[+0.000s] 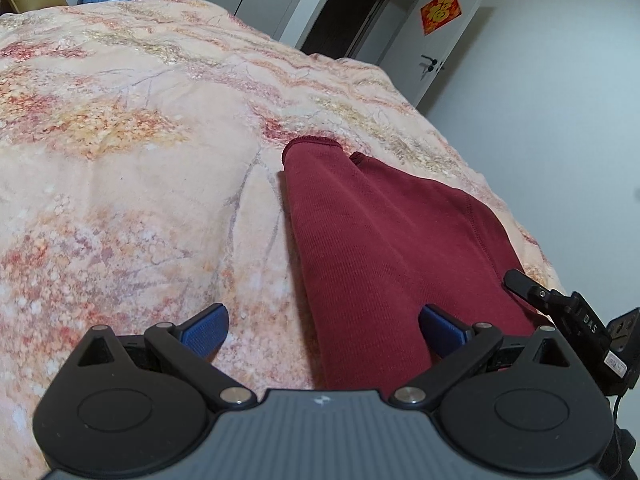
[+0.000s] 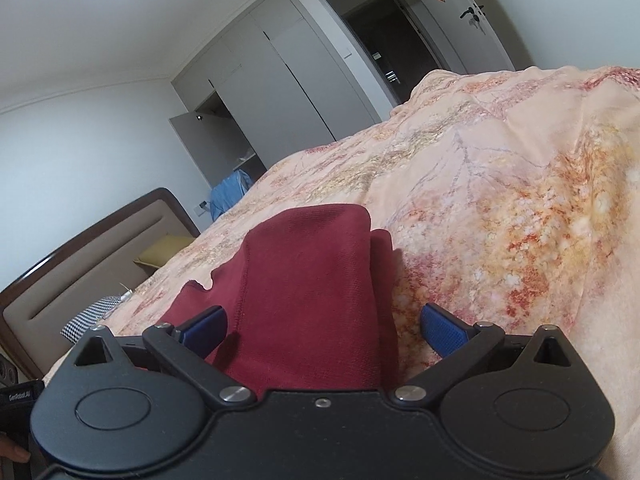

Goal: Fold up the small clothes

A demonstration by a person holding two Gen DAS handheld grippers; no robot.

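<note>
A dark red knit garment lies folded lengthwise on the floral bedspread, its cuffed end pointing away from me. My left gripper is open just above the garment's near end, with the left blue pad over the bedspread and the right pad over the cloth. In the right wrist view the same red garment lies between the blue pads of my right gripper, which is open with nothing clamped. The other gripper's black finger shows at the garment's right edge.
The bed's right edge drops off close to the garment. A padded headboard, a yellow pillow and a checked cloth lie at the left. Wardrobe doors and an open doorway stand beyond.
</note>
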